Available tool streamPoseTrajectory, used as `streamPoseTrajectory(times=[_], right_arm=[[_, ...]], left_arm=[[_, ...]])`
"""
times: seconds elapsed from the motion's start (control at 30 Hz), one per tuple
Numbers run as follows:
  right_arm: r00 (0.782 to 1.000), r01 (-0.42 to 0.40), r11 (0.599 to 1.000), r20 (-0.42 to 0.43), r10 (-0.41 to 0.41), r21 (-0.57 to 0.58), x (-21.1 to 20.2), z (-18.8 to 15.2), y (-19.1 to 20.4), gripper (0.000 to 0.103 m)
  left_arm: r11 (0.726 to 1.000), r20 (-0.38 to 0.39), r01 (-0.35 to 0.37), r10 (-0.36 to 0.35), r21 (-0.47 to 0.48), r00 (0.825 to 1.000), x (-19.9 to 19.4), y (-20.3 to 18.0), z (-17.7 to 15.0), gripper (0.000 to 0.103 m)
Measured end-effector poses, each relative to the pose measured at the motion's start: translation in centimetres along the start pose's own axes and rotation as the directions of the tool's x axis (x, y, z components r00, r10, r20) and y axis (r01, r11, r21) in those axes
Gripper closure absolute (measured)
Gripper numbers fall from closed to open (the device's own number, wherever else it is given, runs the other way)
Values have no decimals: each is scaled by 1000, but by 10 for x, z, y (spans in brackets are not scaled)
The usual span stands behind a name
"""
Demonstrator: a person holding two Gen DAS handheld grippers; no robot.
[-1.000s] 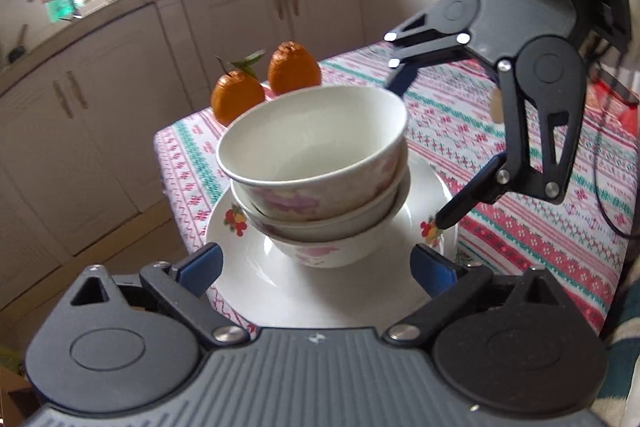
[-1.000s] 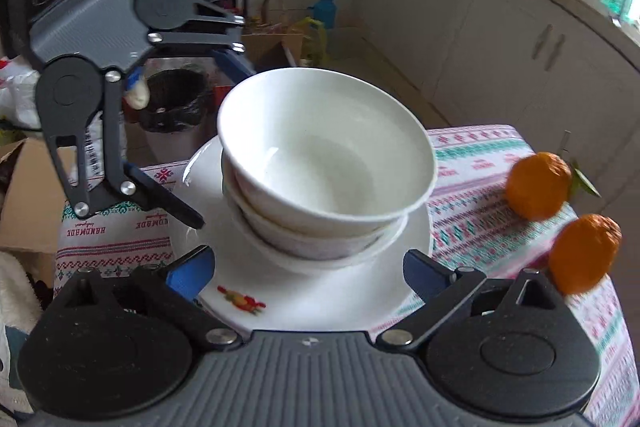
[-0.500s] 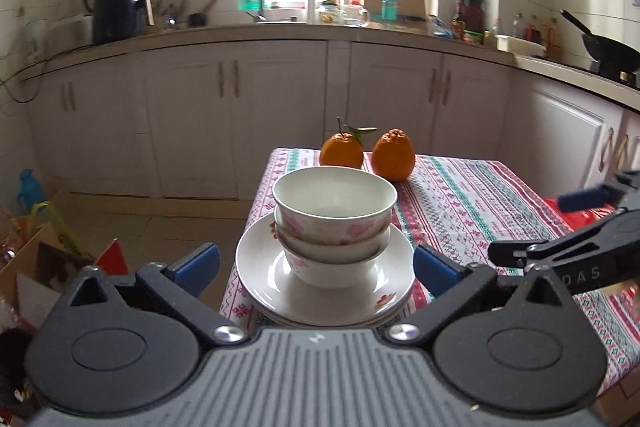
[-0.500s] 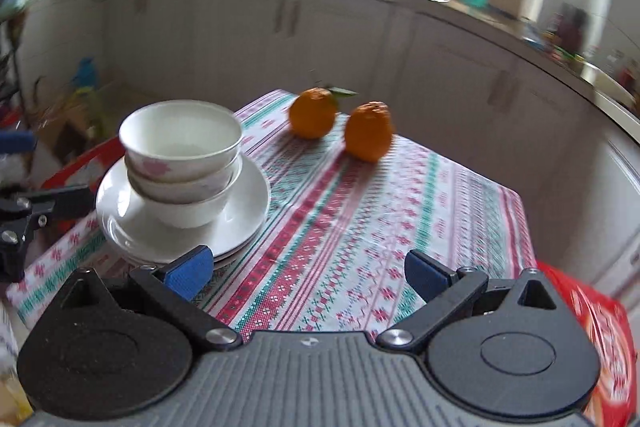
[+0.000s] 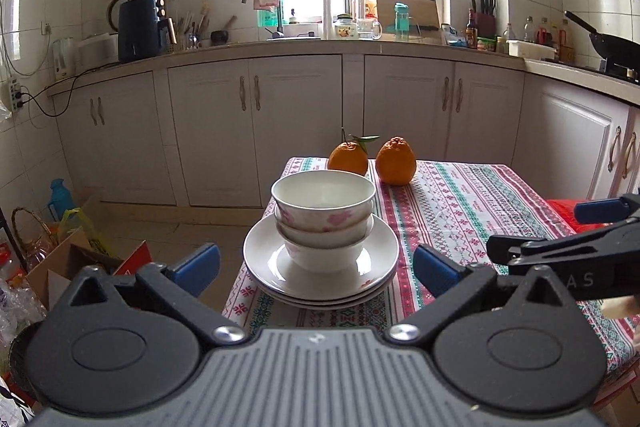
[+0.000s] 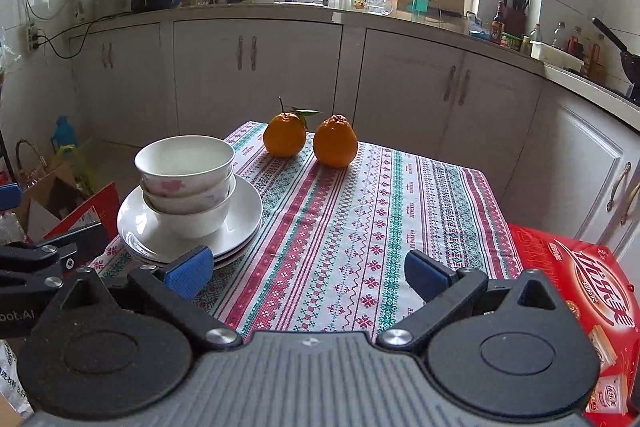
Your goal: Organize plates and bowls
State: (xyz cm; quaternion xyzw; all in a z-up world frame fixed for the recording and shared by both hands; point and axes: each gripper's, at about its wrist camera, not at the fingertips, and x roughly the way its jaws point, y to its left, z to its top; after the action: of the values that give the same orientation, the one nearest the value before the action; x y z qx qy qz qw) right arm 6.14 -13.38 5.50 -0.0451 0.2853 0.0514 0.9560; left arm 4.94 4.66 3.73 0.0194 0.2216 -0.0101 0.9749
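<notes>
White bowls with pink flowers (image 5: 323,211) are nested in a stack on a stack of white plates (image 5: 260,259) at the table's near left corner. They also show in the right wrist view, bowls (image 6: 185,171) on plates (image 6: 244,215). My left gripper (image 5: 316,267) is open and empty, held back just in front of the plates. My right gripper (image 6: 306,273) is open and empty above the tablecloth, to the right of the stack. The right gripper's fingers (image 5: 600,211) show at the right edge of the left wrist view.
Two oranges (image 5: 372,159) sit at the table's far edge on the patterned tablecloth (image 6: 360,211). A red box (image 6: 580,287) lies to the right. Cardboard boxes and bags (image 5: 60,259) stand on the floor at left. Kitchen cabinets (image 5: 300,131) run behind.
Both grippers have drawn back and away from the bowl and plate stack, which stays on the table. The views swung from close on the bowls to level across the table.
</notes>
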Motion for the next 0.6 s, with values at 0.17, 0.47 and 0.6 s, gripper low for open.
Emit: streamPoseTrajectory(times=[0.17, 0.47, 0.6], right_arm=[[1000, 22, 1000, 18, -22, -1, -3, 0, 3, 0], [999, 42, 999, 17, -42, -1, -2, -2, 4, 0], [999, 45, 999, 18, -45, 3, -2, -2, 3, 0]], left_arm=[[1000, -4, -4, 4, -17, 1000, -1, 0, 0, 1], [1000, -20, 3, -4, -31, 1000, 2, 0, -2, 1], [1000, -21, 6, -6, -30, 1000, 2, -1, -1, 1]])
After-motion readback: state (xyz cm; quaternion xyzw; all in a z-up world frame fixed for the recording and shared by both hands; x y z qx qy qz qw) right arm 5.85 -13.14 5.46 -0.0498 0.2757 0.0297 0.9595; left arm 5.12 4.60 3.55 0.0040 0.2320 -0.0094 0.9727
